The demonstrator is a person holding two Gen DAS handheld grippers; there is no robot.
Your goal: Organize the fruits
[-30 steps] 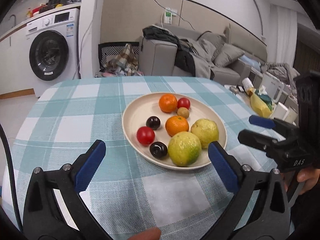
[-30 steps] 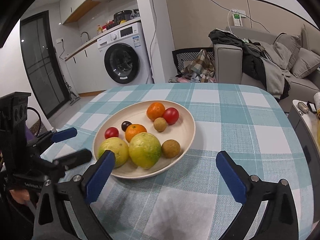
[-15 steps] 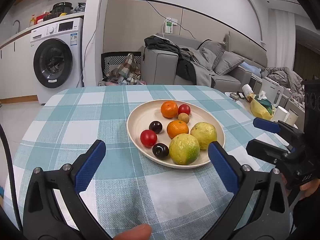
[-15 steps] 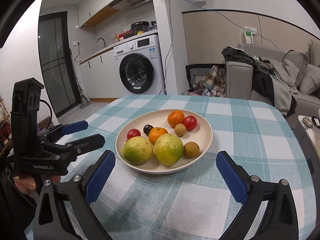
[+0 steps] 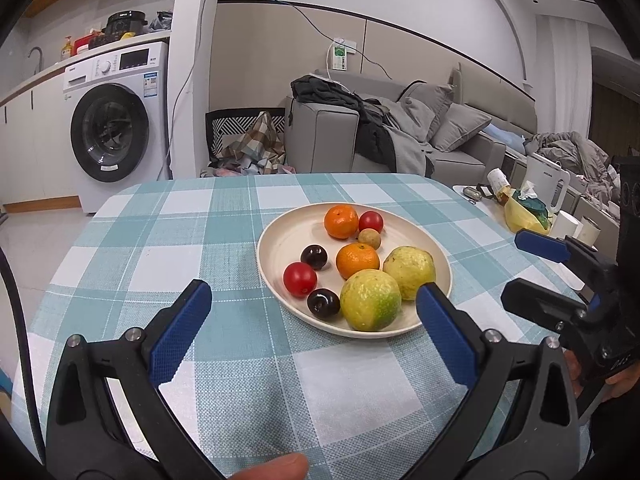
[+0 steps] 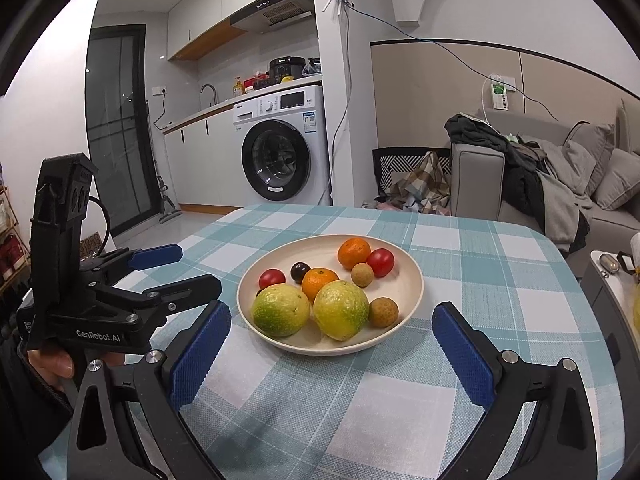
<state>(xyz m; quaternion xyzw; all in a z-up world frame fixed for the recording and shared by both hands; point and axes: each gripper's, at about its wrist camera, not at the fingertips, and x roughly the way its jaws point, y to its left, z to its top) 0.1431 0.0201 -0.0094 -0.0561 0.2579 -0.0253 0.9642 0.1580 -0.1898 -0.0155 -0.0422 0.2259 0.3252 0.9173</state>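
Observation:
A cream plate (image 5: 280,240) (image 6: 404,292) sits mid-table holding two large yellow-green citrus fruits (image 5: 370,300) (image 6: 341,310), two oranges (image 5: 357,260) (image 6: 354,253), red tomatoes (image 5: 300,279) (image 6: 380,262), dark plums (image 5: 323,303) (image 6: 300,271) and small brown longans (image 5: 369,238) (image 6: 383,312). My left gripper (image 5: 314,302) hovers open at the plate's near-left side, nothing between its blue pads. My right gripper (image 6: 332,324) hovers open at the plate's near-right side, also empty. Each gripper appears in the other's view: the right one (image 5: 532,268), the left one (image 6: 180,266).
A teal-and-white checked cloth (image 5: 200,240) covers the table. To the right stands a side table with a kettle (image 5: 546,180), cups and a yellow bag (image 5: 524,212). A washing machine (image 6: 280,148) and a grey sofa (image 5: 400,136) stand beyond the table.
Both grippers have lifted and pulled back from the plate, so it looks smaller and farther. Both stay open and the fruits have not moved.

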